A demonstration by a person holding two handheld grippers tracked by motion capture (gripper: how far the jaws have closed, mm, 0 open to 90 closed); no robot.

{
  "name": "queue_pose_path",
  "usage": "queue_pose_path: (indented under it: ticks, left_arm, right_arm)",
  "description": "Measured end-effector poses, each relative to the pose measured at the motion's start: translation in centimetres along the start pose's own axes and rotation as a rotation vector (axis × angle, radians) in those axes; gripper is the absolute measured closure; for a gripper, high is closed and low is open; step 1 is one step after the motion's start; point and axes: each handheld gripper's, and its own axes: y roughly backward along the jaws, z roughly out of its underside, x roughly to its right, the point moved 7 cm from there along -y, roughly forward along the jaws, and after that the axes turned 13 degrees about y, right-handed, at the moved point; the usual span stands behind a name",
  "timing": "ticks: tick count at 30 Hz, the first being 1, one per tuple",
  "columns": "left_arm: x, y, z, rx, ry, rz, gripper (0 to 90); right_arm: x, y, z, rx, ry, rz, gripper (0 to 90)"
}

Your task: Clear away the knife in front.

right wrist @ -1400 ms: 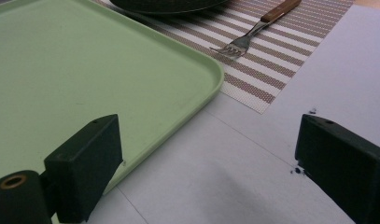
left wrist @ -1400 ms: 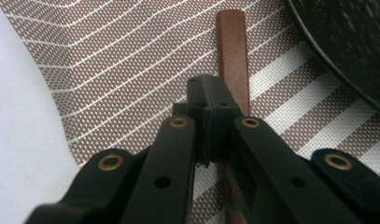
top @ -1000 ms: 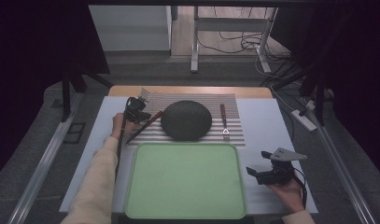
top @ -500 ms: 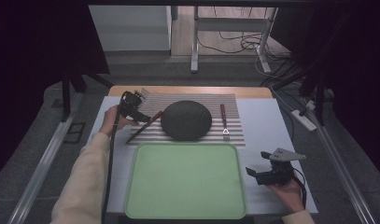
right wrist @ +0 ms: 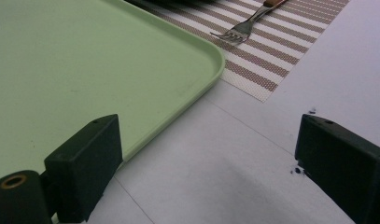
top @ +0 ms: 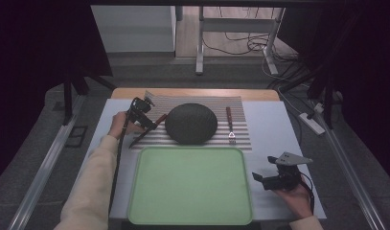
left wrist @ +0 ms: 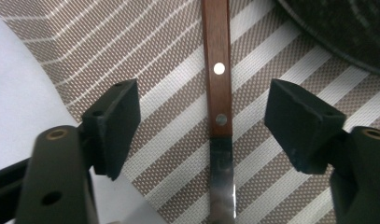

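L tongs (top: 145, 120) hover just above the knife (left wrist: 219, 93), spread wide w/ the wooden handle centred between the jaws, right where handle meets blade; probably lined up that way so they can close across the handle, the grippy part, not the slick steel. Nothing pinched yet. The knife lies flat on the striped placemat (top: 240, 139), just left of the dark plate (top: 191, 123), blade pointing toward the green tray (top: 190, 184). A fork (top: 229, 124) lies on the same mat, just right of the plate, so it reads as a place setting w/ cutlery flanking it.

R tongs (top: 265, 178) are also spread, empty, parked low over the bare tabletop (right wrist: 271, 154) just right of the tray's near corner; seems idle, kept clear of the plate while the left side works.
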Motion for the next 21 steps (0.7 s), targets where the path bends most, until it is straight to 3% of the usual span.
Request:
queue_pose_path:
  ticks: [11,16,21]
  left_arm:
    - [-0.07,-0.71,0.45,-0.063,-0.03,0.034,52.0]
    - [-0.13,-0.68,0.35,-0.058,-0.033,0.051,62.0]
    - [0.47,-0.63,0.38,-0.078,-0.053,0.023,73.4]
  right_arm:
    - [0.04,-0.06,0.12,-0.009,-0.002,0.004,7.4]
    - [0.07,-0.09,0.17,-0.015,-0.002,0.006,7.4]
    - [0.06,-0.08,0.17,-0.015,-0.001,0.006,7.5]
